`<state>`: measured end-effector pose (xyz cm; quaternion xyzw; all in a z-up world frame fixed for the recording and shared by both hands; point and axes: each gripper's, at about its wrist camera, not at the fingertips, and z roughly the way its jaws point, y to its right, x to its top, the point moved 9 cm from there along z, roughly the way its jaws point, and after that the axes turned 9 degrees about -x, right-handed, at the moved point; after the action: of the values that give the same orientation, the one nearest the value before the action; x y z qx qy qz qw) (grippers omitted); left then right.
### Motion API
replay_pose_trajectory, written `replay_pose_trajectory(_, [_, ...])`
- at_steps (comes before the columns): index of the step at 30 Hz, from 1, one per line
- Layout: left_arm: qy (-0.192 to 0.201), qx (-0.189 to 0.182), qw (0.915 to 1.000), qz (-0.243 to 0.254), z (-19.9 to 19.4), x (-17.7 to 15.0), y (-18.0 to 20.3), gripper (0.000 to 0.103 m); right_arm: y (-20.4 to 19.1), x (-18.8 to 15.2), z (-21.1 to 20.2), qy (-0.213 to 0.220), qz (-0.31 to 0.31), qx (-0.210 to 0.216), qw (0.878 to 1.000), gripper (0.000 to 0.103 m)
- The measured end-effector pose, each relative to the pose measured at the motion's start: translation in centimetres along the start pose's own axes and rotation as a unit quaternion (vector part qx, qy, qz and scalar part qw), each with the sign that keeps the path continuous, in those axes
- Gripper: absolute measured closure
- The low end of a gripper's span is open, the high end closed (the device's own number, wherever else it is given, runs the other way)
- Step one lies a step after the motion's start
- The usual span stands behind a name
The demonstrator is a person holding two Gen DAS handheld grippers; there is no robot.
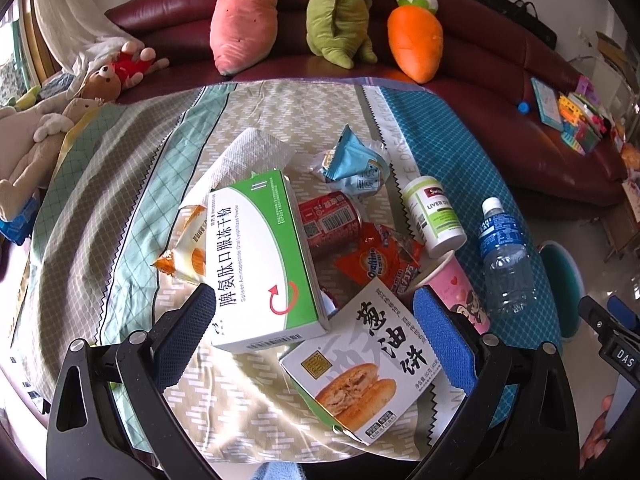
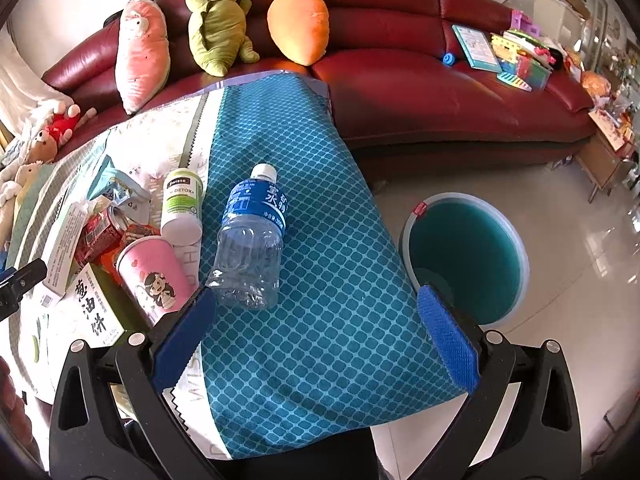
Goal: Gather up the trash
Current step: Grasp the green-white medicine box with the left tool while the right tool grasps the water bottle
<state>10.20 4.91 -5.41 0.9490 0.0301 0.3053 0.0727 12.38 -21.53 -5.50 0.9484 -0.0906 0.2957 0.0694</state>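
A trash pile lies on the cloth-covered table [image 1: 120, 208]: a green-white medicine box [image 1: 264, 260], a pancake box [image 1: 360, 368], a red can [image 1: 330, 218], a red Ovaltine wrapper [image 1: 380, 260], a pink paper cup [image 1: 460, 292], a white supplement bottle [image 1: 434, 212], a blue-label plastic bottle [image 1: 506, 256], a blue wrapper [image 1: 354, 160], a paper towel [image 1: 244, 160] and an orange wrapper [image 1: 186, 246]. My left gripper [image 1: 316, 304] is open over the two boxes. My right gripper [image 2: 316, 304] is open and empty, just below the plastic bottle [image 2: 252, 240] and right of the cup [image 2: 154, 276]. A teal bin [image 2: 466, 256] stands on the floor at right.
A dark red sofa [image 2: 420, 92] runs behind the table with plush toys: a pink one [image 1: 242, 20], a green one [image 1: 338, 12], a carrot [image 1: 416, 36]. Books and toys [image 2: 516, 56] lie on the sofa's right end. Teddy bears [image 1: 100, 84] sit at left.
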Motion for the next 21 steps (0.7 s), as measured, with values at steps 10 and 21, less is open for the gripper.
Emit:
replay_pose_trajectory(10, [-0.017,-0.001,0.9999,-0.001,0.4,1.3,-1.4,0.004,-0.2,0.1,0.9,-0.006,-0.003,0.006,1.000,0.006])
replay_pose_trajectory(21, [-0.072,0.008,0.9961,-0.052,2.6,2.8,-5.7,0.004,0.3,-0.6,3.0,-0.028,0.008,0.018,0.999,0.006])
